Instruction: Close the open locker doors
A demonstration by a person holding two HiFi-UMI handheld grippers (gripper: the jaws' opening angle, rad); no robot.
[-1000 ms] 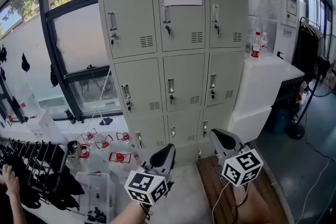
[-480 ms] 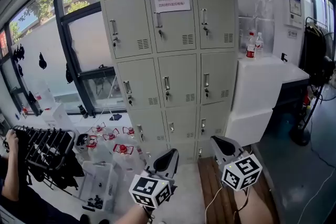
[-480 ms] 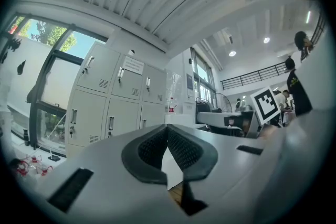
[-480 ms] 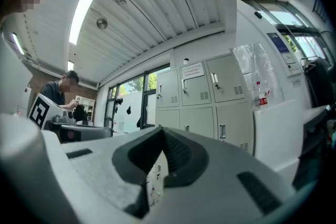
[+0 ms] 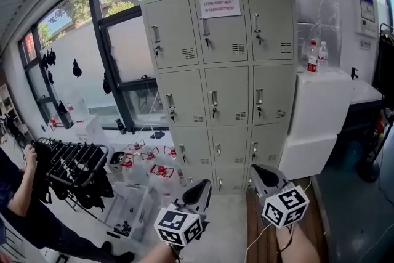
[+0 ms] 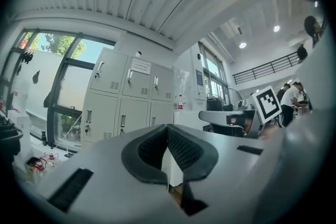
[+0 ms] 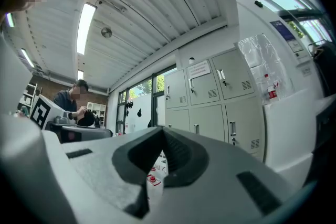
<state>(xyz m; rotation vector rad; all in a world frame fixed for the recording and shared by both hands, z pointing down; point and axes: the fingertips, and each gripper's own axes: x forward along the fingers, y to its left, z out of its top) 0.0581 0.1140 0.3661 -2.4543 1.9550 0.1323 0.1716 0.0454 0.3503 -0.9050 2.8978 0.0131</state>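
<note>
Head view: lockers (image 5: 228,80) beyond fingers (image 5: 196,193) (L+R).

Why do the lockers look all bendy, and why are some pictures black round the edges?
Head view: the wide lens bows the lockers and the window; daylight is bright. Left gripper view: a round black rim from the lens, lockers small and leaning. Right gripper view: the same rim, and the ceiling lamp glares white.
</note>
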